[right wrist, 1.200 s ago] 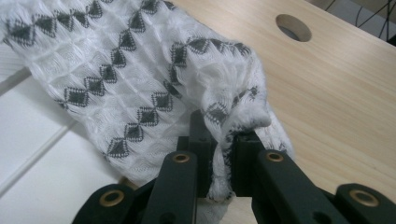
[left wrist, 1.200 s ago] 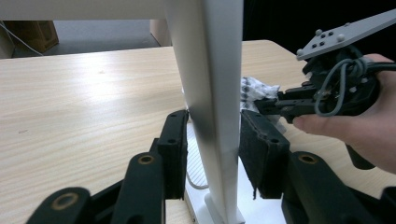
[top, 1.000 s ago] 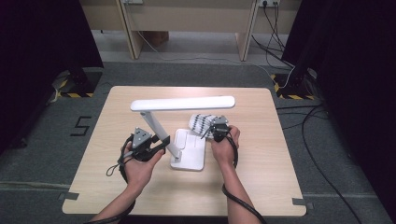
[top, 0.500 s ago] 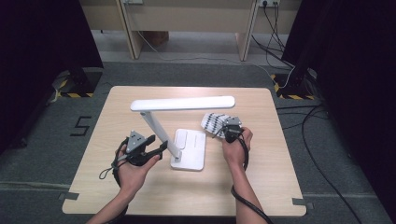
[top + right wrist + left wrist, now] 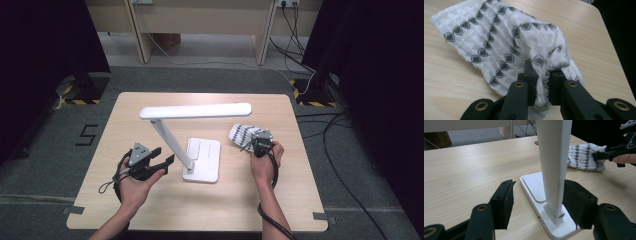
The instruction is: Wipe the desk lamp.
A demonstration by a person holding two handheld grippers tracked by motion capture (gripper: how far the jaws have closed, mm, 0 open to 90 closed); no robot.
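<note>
Two grippers over wooden table (image 5: 150, 210). Left gripper (image 5: 162, 157) near table's left front, jaws spread wide, straddling lamp's slanted stem (image 5: 554, 165) just above hinge; nothing clamped, right pad close to stem, left pad apart. White desk lamp (image 5: 202, 160) at table centre, base flat, head level above. Right gripper (image 5: 541, 82) right of lamp base, jaws pinched tight on bunched fold of white cloth (image 5: 499, 42) with dark diamond pattern; rest of cloth lies on tabletop.

A white desk lamp (image 5: 202, 159) stands upright mid-table, head level. Right of it lies a crumpled white cloth (image 5: 243, 133) with dark, seemingly diamond-patterned stripes.
</note>
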